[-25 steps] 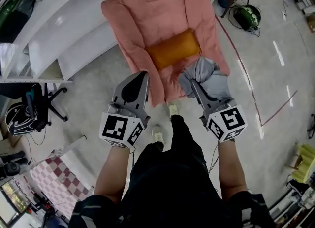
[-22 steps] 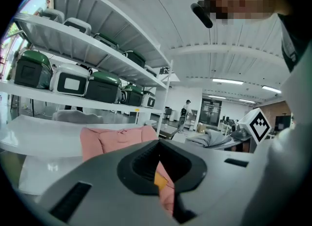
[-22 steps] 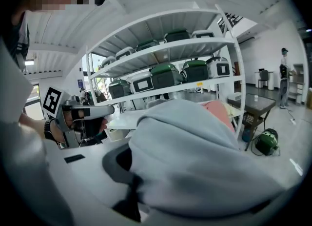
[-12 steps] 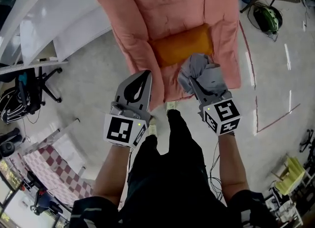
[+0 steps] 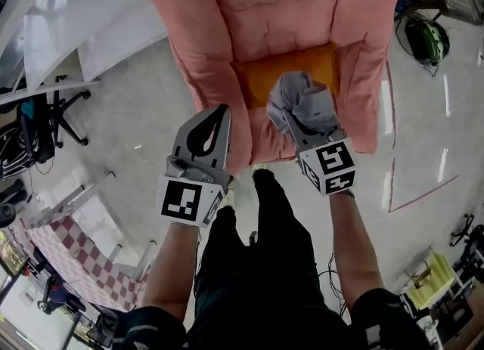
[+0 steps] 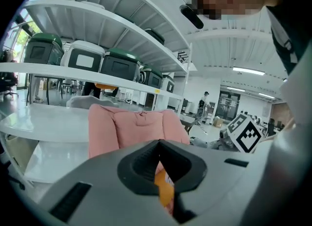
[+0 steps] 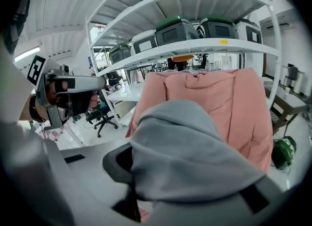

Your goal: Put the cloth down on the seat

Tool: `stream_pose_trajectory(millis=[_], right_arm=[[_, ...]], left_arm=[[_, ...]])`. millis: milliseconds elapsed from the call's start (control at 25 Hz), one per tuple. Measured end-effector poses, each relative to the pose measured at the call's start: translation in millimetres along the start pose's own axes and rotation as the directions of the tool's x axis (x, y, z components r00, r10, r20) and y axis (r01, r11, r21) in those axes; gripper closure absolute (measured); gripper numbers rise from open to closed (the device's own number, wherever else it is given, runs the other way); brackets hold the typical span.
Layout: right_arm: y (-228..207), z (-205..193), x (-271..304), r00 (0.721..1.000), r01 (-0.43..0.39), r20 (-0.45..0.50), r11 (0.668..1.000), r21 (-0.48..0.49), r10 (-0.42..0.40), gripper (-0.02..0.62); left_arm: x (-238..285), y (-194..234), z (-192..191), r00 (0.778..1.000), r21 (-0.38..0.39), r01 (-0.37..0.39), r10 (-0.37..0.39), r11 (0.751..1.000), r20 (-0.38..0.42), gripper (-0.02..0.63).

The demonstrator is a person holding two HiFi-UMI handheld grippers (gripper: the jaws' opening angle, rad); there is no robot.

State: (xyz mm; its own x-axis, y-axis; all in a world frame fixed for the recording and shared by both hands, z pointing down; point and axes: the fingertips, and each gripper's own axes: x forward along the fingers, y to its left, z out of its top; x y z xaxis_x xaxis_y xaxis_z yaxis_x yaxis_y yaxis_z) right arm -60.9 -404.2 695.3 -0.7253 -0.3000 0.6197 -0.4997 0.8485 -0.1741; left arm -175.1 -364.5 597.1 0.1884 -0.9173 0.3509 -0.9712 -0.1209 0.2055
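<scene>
A pink armchair (image 5: pixel 227 8) fills the top of the head view, with an orange cushion (image 5: pixel 261 76) lying on its seat. My right gripper (image 5: pixel 296 125) is shut on a bunched grey cloth (image 5: pixel 302 103), which hangs over the seat's front right, just above the cushion's edge. In the right gripper view the cloth (image 7: pixel 190 147) drapes over the jaws and hides their tips, with the armchair (image 7: pixel 234 103) behind it. My left gripper (image 5: pixel 221 110) is shut and empty, over the chair's left arm front. Through its jaws the cushion (image 6: pixel 165 188) and the armchair (image 6: pixel 122 127) show.
White shelving (image 5: pixel 91 23) stands left of the chair, with green-lidded boxes (image 6: pixel 83 56) on it. An office chair (image 5: pixel 38 125) and a checked cloth (image 5: pixel 76 258) are at the left. A green helmet (image 5: pixel 423 38) lies on the floor at the right. The person's black-clad legs (image 5: pixel 265 250) are below.
The person has stepped closer to the armchair. Both grippers have moved forward, and the grey cloth has gone from in front of the seat to over its front edge.
</scene>
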Motion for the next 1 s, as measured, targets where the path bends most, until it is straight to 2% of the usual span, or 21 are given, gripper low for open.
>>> stream_pose_trajectory(millis=[160, 360, 560, 840, 1000], right_arm=[[-9, 2, 14, 1.0, 0.001, -0.004, 1.0, -0.006, -0.001, 0.505], [-25, 4, 34, 1.0, 0.012, -0.02, 0.998, -0.06, -0.013, 0.505], [-23, -26, 93, 0.993, -0.058, -0.103, 0.996, -0.073, 0.05, 0.503], [-6, -69, 157, 0.969, -0.146, -0.209, 0.988, -0.054, 0.132, 0.497], [-2, -95, 176, 0.935, -0.18, -0.31, 0.984, 0.016, 0.176, 0.448]], left_arm=[[12, 1, -6, 1.0, -0.005, -0.002, 0.002, 1.0, 0.0, 0.6], [26, 2, -13, 1.0, -0.022, -0.008, 0.008, 1.0, -0.013, 0.6], [39, 21, -24, 0.999, -0.039, -0.044, 0.043, 0.998, -0.022, 0.6], [40, 29, -45, 0.996, -0.069, -0.072, 0.068, 0.995, -0.063, 0.6], [37, 34, -50, 0.995, -0.073, -0.089, 0.085, 0.993, -0.053, 0.6]])
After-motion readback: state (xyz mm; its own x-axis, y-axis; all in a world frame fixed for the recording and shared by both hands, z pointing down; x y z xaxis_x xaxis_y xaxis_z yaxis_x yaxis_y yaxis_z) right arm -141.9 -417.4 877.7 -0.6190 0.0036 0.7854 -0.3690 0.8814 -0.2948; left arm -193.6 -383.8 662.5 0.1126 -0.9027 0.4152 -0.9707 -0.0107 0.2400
